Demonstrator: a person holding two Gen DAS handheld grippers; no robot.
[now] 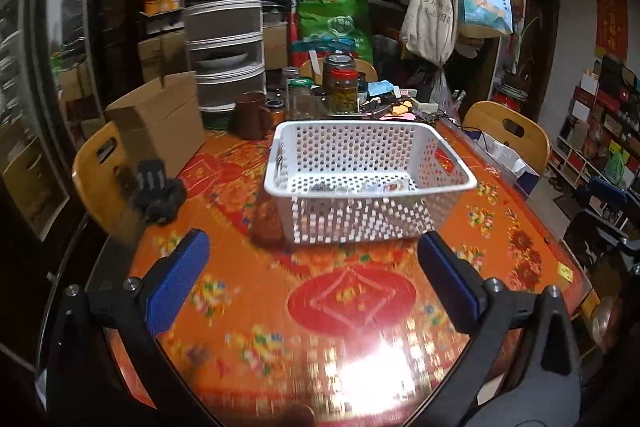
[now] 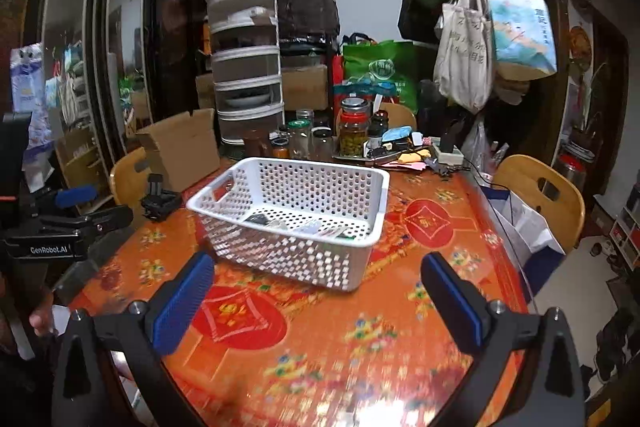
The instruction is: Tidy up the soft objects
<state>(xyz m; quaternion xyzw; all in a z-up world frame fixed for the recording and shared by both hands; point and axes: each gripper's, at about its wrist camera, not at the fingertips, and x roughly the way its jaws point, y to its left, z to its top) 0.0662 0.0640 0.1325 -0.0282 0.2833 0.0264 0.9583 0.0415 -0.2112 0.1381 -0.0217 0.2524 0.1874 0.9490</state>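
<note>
A white perforated basket point(image 1: 370, 179) stands on the table point(image 1: 360, 327), which is covered with an orange and red flowered cloth under a glossy sheet. In the left wrist view the left gripper point(image 1: 314, 251) hangs above the near part of the table, and its two blue pads point(image 1: 176, 279) stand wide apart with nothing between them; the basket is beyond the fingertips and not touched. In the right wrist view the right gripper point(image 2: 318, 273) shows the same: its blue pads point(image 2: 182, 303) are far apart, empty, and the near wall of the basket point(image 2: 288, 219) is a little ahead of them. At the left edge of this view the left gripper point(image 2: 70, 205) appears again from the side, beside the table edge. Inside the basket, on its floor, lie several small flat items point(image 2: 296, 225), some dark and some light; they are too small and blurred to say what they are, so I cannot tell whether they are the soft objects. Left of the basket, near the table edge, lies a small black object point(image 1: 158, 193), possibly a clamp or mount. Behind the basket stand glass jars point(image 1: 340, 85), one filled with something green, and next to them an open cardboard box point(image 1: 160, 129) and a tall white tiered food cover point(image 1: 226, 27). Two yellow wooden chairs point(image 1: 508, 133) stand at the table, one on each side. Tote bags point(image 1: 432, 15) hang from a coat rack behind the table. Both pictures are slightly blurred.
</note>
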